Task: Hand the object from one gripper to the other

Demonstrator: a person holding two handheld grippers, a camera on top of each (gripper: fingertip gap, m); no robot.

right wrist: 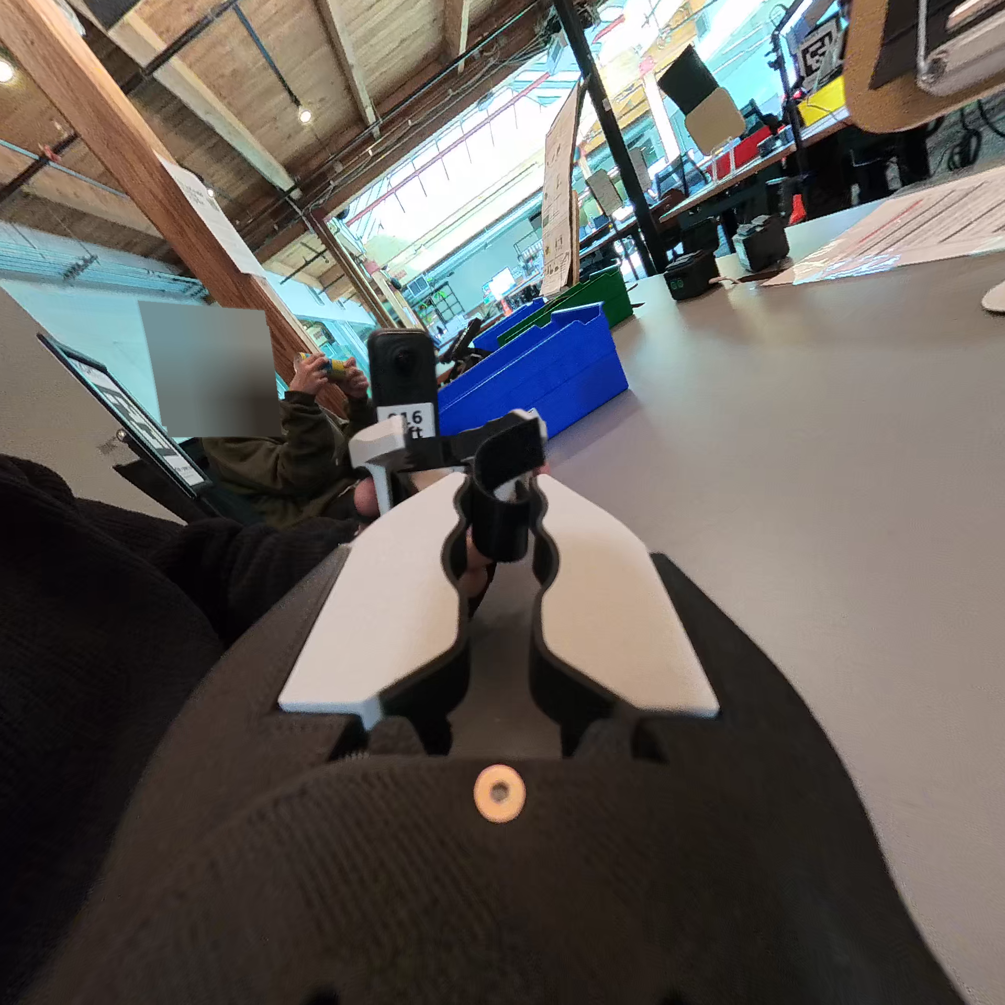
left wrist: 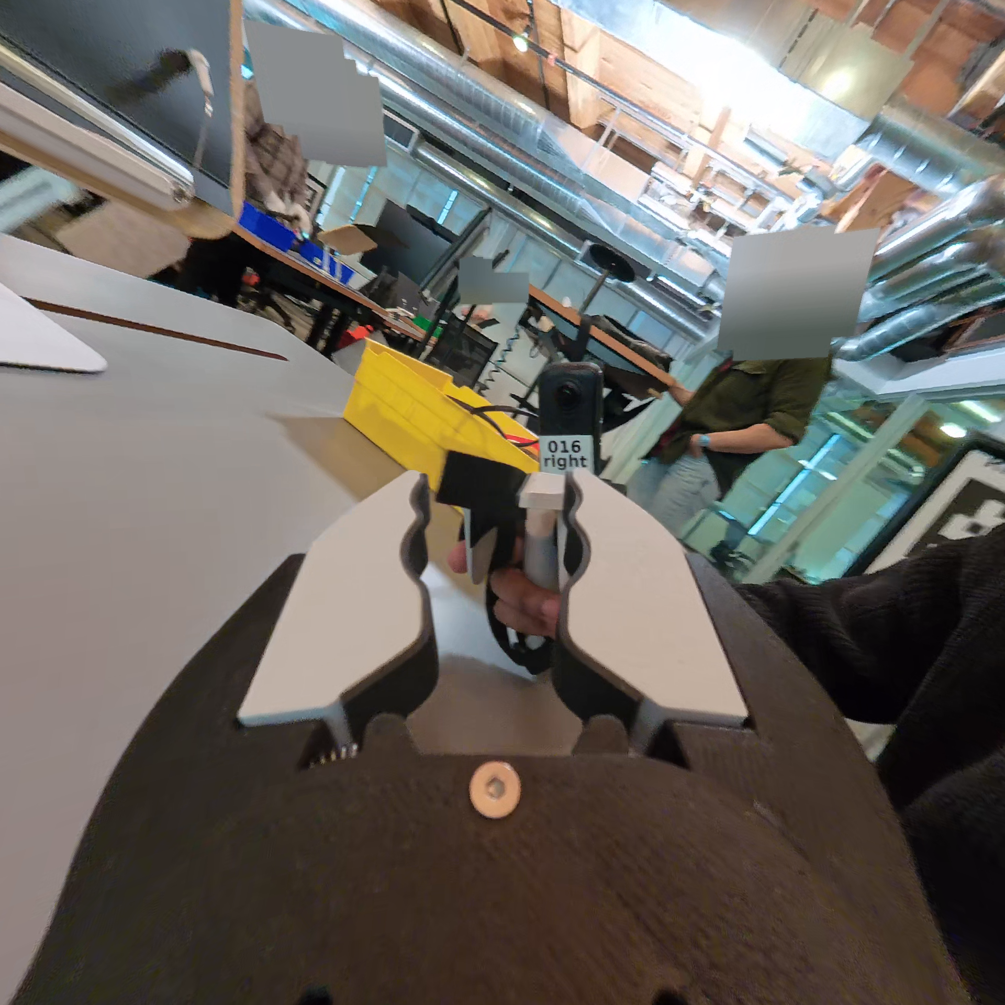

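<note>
Grey tabletop (right wrist: 788, 435) runs under both of my grippers in a busy workshop. A blue bin (right wrist: 533, 370) sits at about one o'clock in the right wrist view, and a yellow bin (left wrist: 402, 413) at about eleven o'clock in the left wrist view.

My right gripper (right wrist: 500, 489) has its fingers drawn in on a small black part (right wrist: 497, 530), which stands upright between the tips. Both pads appear to touch its round lower body, and its curved upper end sticks out past the tips at twelve o'clock.

My left gripper (left wrist: 495, 489) faces the right one head-on with its fingers well apart. From the right wrist view, its white fingertips (right wrist: 375, 440) sit on either side of the part's upper end. I cannot tell if either tip touches it.
</note>
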